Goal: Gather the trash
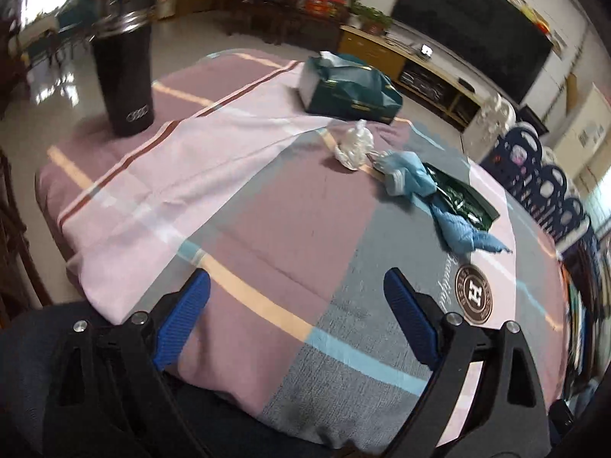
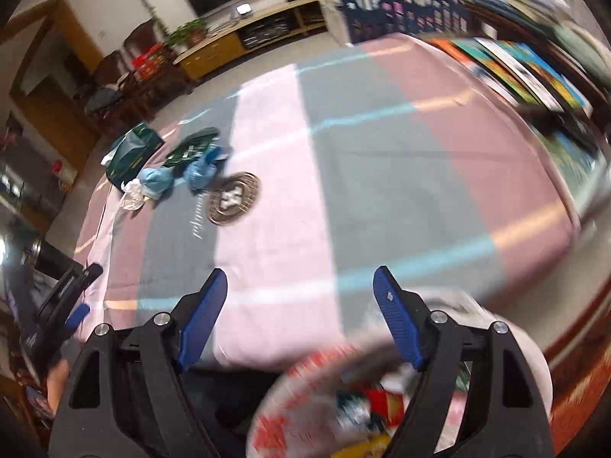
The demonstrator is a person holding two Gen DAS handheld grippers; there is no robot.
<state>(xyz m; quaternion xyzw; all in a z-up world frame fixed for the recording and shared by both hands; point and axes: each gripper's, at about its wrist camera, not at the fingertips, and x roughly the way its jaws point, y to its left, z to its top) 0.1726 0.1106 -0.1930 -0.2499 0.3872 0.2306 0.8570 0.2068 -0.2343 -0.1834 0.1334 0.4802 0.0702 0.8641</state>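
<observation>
**A:** Holding anything right now?

**B:** No. My left hand-held gripper (image 1: 297, 318) has its jaws spread wide with only the checked cloth between them, and my right hand-held gripper (image 2: 300, 315) is spread and bare too. Below the right one sits a blurred bag (image 2: 305, 412) with red print and scraps already inside, as far as I can tell.

**A:** Where is the trash that is left?

**B:** Across the surface (image 1: 267, 206), well apart from both grippers: a crumpled white wad (image 1: 355, 147), a blue crumpled piece (image 1: 410, 175) just beside it, and a dark green wrapper (image 1: 464, 202) partly under the blue one. They lie close together, near the tissue box (image 1: 347, 89).

**A:** How will they handle?

**B:** All light and soft, I judge. The white wad should squash, so I would pinch across its bulk. The blue piece looks limp; I would take its bunched top. The wrapper lies flat and probably slick, so I would catch a raised edge. The black tumbler (image 1: 122, 76) stands far off and stays.
</observation>
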